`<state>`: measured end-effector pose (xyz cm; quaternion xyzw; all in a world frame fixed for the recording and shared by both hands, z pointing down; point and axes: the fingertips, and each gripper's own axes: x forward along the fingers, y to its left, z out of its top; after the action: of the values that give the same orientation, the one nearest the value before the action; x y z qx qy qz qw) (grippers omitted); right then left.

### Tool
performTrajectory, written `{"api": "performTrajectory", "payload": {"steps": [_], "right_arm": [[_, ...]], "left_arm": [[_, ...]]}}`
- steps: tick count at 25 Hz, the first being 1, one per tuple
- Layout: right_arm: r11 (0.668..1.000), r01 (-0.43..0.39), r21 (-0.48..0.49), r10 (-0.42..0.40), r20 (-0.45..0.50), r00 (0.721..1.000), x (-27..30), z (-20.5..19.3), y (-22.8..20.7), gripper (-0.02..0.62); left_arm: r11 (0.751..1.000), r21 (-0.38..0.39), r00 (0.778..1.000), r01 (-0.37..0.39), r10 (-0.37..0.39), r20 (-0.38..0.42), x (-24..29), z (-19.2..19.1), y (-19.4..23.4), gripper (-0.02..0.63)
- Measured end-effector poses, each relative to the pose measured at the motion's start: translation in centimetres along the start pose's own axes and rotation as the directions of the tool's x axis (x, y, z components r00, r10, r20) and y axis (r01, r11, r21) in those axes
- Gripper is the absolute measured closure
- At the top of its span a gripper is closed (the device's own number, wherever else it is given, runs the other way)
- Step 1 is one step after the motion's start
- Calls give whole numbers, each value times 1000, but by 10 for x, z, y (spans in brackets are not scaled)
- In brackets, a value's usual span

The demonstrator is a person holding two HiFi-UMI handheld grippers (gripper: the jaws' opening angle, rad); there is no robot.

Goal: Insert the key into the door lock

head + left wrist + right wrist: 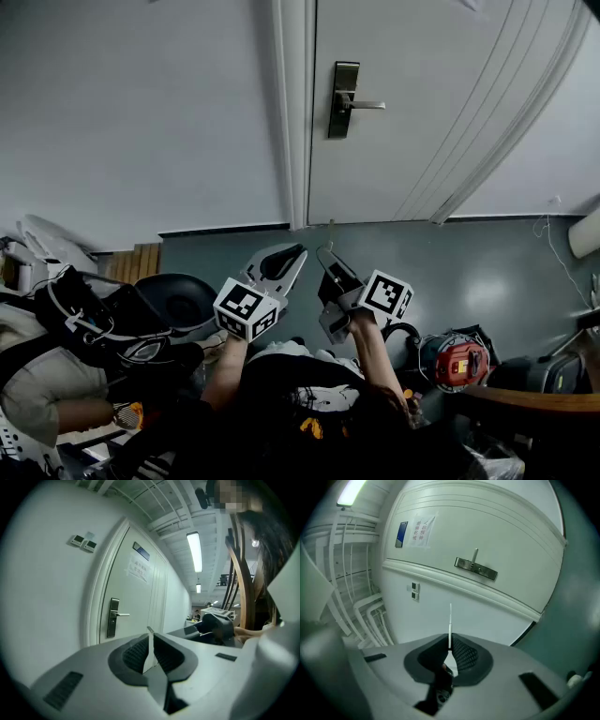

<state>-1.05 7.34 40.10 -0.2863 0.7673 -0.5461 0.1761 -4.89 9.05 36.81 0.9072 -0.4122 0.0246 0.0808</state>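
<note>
Right gripper view: key (450, 619) clamped between the closed fingers of the right gripper (450, 645), blade's long axis roughly toward door lock (476, 568).
Well apart from door lock yet; likely nearer it than left gripper (150, 640), fingers pressed together, empty. Keyhole too small to discern.

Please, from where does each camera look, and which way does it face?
Head view: on the person's head, looking down at the door; forearms, left gripper, right gripper show.
Left gripper view: on that gripper, facing the lock; its shut jaws show.
Right gripper view: on that gripper, facing the lock; its jaws hold the key.
All share the lock.
</note>
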Motion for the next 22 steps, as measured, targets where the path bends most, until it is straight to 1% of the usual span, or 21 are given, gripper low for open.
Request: {"api": "performTrajectory", "payload": {"steps": [3, 5, 10, 14, 18, 22], "right_arm": [[1000, -3, -9, 3, 4, 1000, 2, -4, 3, 577], [1000, -7, -19, 7, 6, 1000, 4, -5, 5, 577], [999, -18, -48, 18, 19, 1000, 9, -6, 10, 577], [999, 15, -33, -14, 27, 1000, 15, -9, 3, 577], [999, 17, -45, -16, 34, 999, 11, -1, -2, 577], [998, 17, -58, -16, 23, 1000, 31, 10, -5, 577]], "left_arm": [[1000, -11, 1000, -5, 5, -2, -6, -1, 3, 569], [1000, -3, 1000, -4, 4, 1, -8, -4, 6, 569], [1000, 13, 1000, 25, -25, 11, -8, -5, 12, 570], [999, -6, 999, 42, -42, 8, -10, -10, 22, 569], [999, -20, 999, 49, -49, 17, -2, -17, 20, 569], [998, -47, 999, 40, -38, 26, 6, -19, 43, 571]]}}
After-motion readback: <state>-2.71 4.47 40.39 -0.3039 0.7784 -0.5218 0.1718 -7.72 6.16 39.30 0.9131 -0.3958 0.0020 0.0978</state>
